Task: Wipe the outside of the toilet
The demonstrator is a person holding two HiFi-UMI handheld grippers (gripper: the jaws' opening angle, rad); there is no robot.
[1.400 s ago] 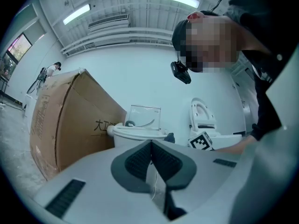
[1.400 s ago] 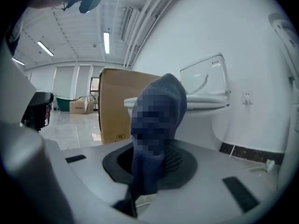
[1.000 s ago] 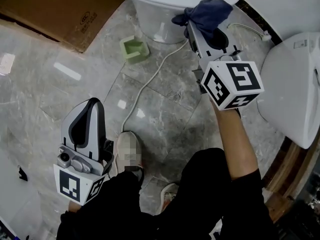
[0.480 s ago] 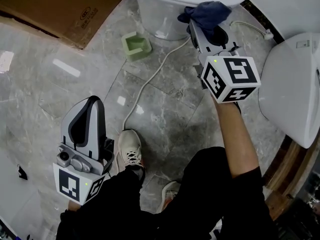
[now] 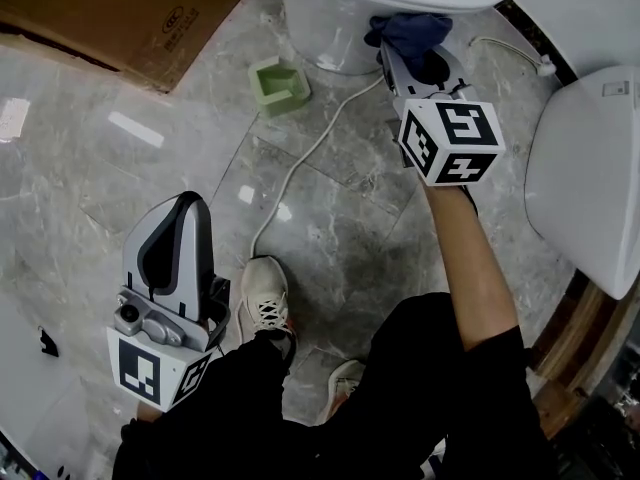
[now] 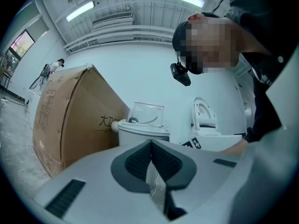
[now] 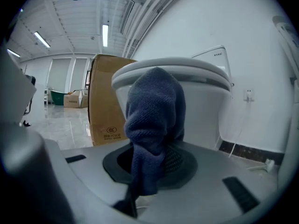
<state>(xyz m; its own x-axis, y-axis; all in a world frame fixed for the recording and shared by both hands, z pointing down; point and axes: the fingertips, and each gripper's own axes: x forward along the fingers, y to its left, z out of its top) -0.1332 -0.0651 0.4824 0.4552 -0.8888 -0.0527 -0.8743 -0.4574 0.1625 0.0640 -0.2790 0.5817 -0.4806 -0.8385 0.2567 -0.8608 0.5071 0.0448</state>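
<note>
Since a second ago the right hand-held gripper has pushed further forward, so the dark blue cloth pinched in its jaws now sits under the rim of the toilet straight ahead of it. I cannot tell whether the cloth actually touches the wall. The left hand-held gripper has not shifted.

The right forearm reaches out straight and bare from a black sleeve. The left hand-held gripper is held low and back, jaws pressed together on nothing, pointing forward.

There are two hand-held grippers, one cloth and two toilets, the second toilet lying to the right of the right hand-held gripper. To its left lie one white cord, one green tray and one cardboard box.
</note>
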